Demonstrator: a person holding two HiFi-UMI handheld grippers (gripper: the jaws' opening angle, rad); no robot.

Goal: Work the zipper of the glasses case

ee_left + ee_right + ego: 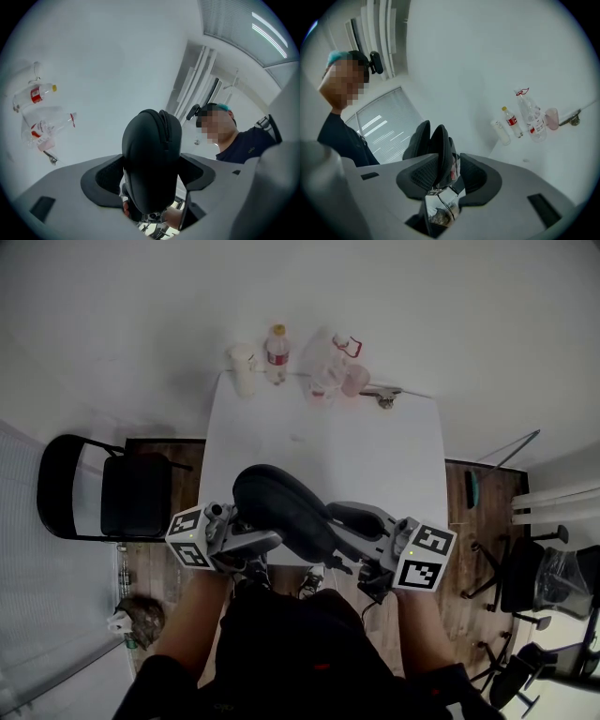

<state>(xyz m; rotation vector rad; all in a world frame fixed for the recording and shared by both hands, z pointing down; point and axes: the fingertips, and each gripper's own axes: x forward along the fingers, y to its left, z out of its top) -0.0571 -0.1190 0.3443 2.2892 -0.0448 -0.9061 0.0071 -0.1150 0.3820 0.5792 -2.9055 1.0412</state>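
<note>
Well, table (361, 460) w/ bottles (276, 354), wood floor (150, 563)

A white rectangular table (375, 456) stands against a plain white wall (112, 334). A black folding metal chair (131, 495) sits left of it on the brown wooden floor (461, 521).

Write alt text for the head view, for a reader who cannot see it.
From above, a person's left gripper clamps a black glasses case, with the right gripper at its other end, over the near edge of a white table. Bottles stand along the table's far edge; a black chair sits left of it.
</note>
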